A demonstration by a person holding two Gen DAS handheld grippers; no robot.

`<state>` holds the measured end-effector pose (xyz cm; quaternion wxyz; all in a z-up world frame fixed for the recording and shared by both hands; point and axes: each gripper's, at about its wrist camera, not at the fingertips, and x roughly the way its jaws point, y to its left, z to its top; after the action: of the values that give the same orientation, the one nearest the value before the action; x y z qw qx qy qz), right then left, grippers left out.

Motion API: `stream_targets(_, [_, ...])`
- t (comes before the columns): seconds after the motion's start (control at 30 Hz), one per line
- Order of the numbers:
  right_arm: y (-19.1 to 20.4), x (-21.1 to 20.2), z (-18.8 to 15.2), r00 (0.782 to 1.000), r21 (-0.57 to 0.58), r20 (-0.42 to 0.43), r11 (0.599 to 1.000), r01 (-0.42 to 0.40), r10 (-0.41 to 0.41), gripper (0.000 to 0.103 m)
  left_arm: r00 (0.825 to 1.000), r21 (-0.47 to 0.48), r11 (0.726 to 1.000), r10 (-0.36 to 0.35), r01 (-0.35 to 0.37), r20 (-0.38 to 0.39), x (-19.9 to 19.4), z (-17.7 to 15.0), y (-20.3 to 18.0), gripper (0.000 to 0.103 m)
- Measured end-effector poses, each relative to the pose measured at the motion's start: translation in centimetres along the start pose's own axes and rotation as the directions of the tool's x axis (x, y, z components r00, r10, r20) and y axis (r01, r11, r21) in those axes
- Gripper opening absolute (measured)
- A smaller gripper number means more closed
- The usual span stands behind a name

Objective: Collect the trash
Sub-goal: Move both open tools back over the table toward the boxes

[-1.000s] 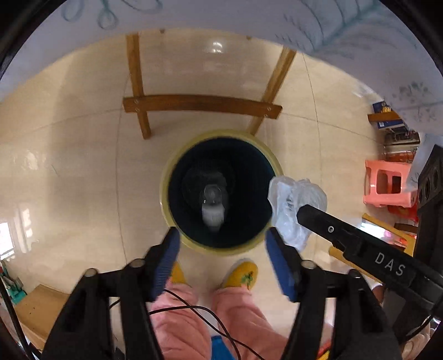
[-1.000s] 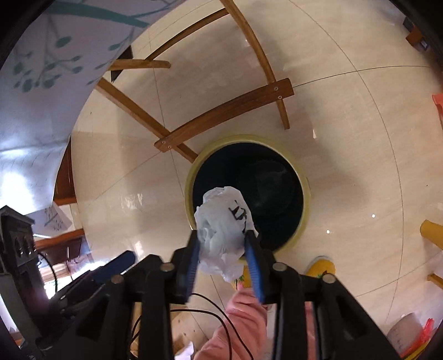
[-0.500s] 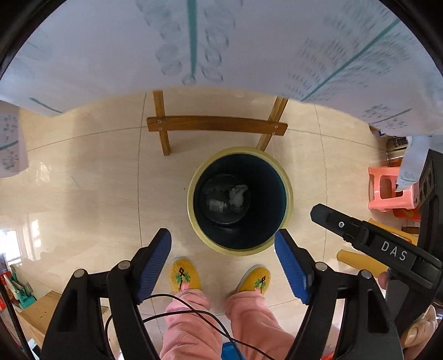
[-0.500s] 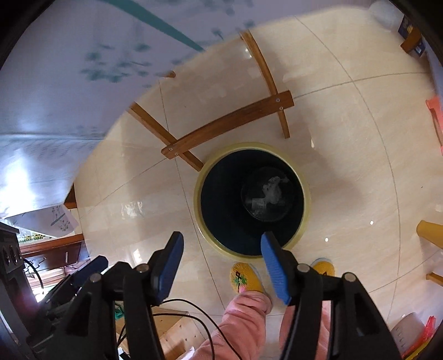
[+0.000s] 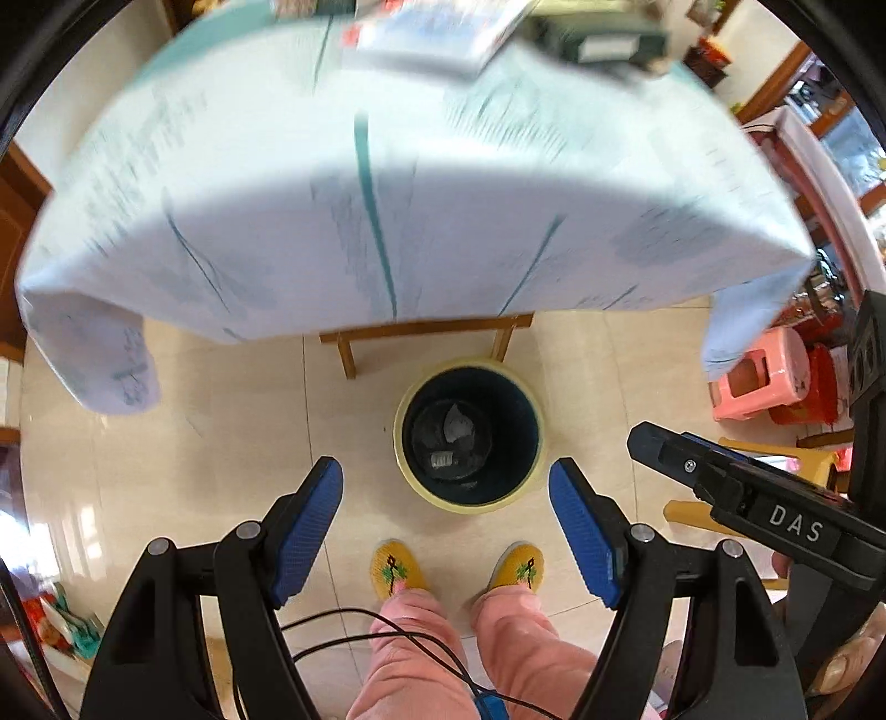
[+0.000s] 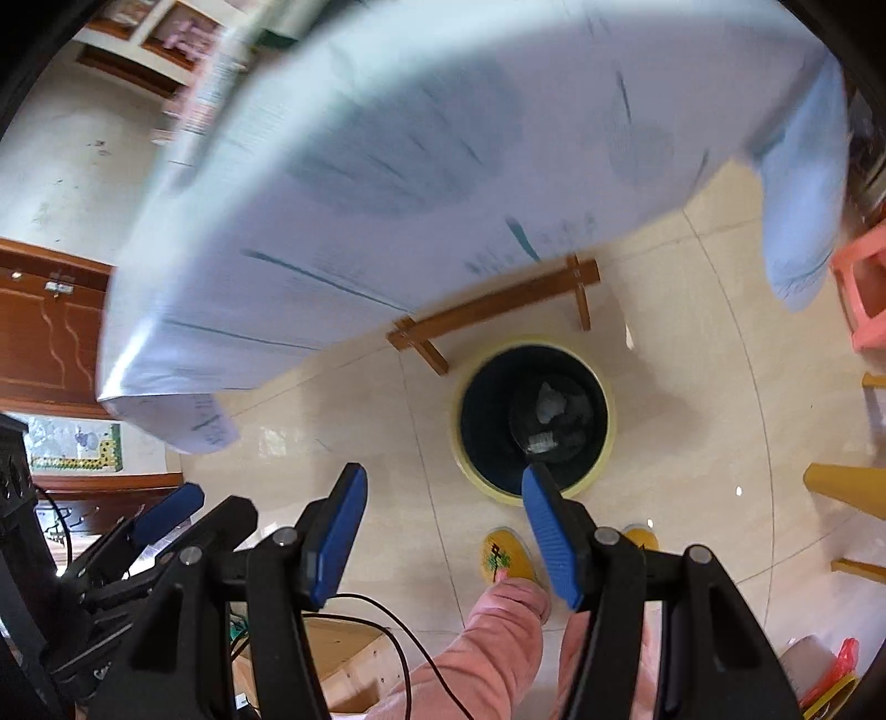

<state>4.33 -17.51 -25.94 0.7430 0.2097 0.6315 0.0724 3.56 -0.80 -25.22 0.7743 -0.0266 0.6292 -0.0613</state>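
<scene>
Blue-padded jaws of the left gripper (image 5: 446, 487) stand wide with nothing between them. Just ahead on the tiled floor (image 5: 221, 443) sits the yellow-rimmed bin (image 5: 531, 437), crumpled trash (image 5: 457, 426) lying at its bottom. On the right, the right gripper (image 6: 443, 501) also gapes wide and empty above yellow slippers (image 6: 501, 556).

A pale tablecloth (image 5: 387, 183) with teal lines drapes over a table, wooden legs (image 5: 346, 354) showing beneath. Blurred items on top look like books (image 5: 437, 27). A pink stool (image 5: 758, 376) stands on the beige tiled floor (image 5: 221, 432), near yellow slippers (image 5: 396, 567)
</scene>
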Motion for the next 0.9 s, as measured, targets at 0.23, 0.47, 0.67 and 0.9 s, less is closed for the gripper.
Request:
stream_targets(0.23, [3.5, -8.5, -0.6, 0.994, -0.066, 0.112, 0.998, 0.011, -0.003, 0.059, 0.992, 0.084, 0.996, -0.042, 0.031, 0.123, -9.0, 1.8, -0.6, 0.076])
stream_targets(0.47, [6.1, -14.4, -1.5, 0.97, -0.092, 0.242, 0.995, 0.05, -0.026, 0.059, 0.966, 0.117, 0.991, -0.088, 0.06, 0.244, -15.8, 3.9, -0.2, 0.077])
stream_targets(0.67, [8.5, -17.9, -2.2, 0.933, -0.143, 0.356, 0.983, 0.113, -0.056, 0.059, 0.942, 0.172, 0.982, -0.125, 0.073, 0.312, -19.6, 4.2, -0.4, 0.077])
stream_targets(0.9, [10.6, -20.9, -1.0, 0.896, -0.157, 0.441, 0.978, 0.141, -0.058, 0.059, 0.922, 0.228, 0.97, -0.166, 0.088, 0.349, -22.2, 5.3, -0.7, 0.077])
